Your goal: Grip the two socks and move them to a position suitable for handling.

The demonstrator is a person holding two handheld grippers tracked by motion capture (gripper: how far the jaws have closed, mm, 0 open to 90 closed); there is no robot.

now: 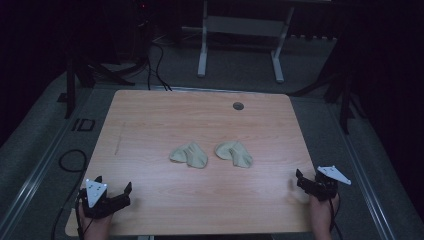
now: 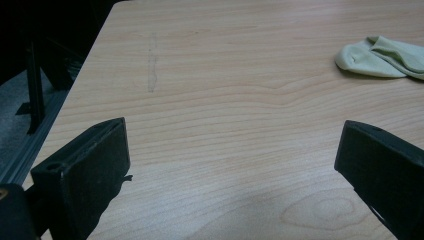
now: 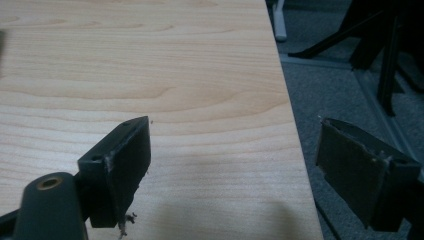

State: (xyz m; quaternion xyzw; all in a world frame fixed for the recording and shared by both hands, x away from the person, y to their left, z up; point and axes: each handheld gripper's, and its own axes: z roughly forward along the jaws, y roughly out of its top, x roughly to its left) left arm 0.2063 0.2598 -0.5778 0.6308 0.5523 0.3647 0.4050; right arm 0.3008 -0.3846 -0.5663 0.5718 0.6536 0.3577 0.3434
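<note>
Two pale green socks lie crumpled side by side in the middle of the wooden table (image 1: 150, 115): the left sock (image 1: 189, 154) and the right sock (image 1: 234, 153). My left gripper (image 1: 114, 183) rests at the near left corner, jaws open and empty, well short of the socks. In the left gripper view the open left gripper (image 2: 232, 147) faces bare wood, with one sock (image 2: 380, 57) far off at the upper right. My right gripper (image 1: 309, 177) sits at the near right edge, open and empty. In the right gripper view the right gripper (image 3: 235, 147) straddles the table's edge.
A round grey grommet (image 1: 238, 106) sits in the table's far side. Grey carpet surrounds the table, with a black cable loop (image 1: 72, 160) at the left, dark stand legs (image 1: 345, 95) at the right and a white desk frame (image 1: 240, 45) behind.
</note>
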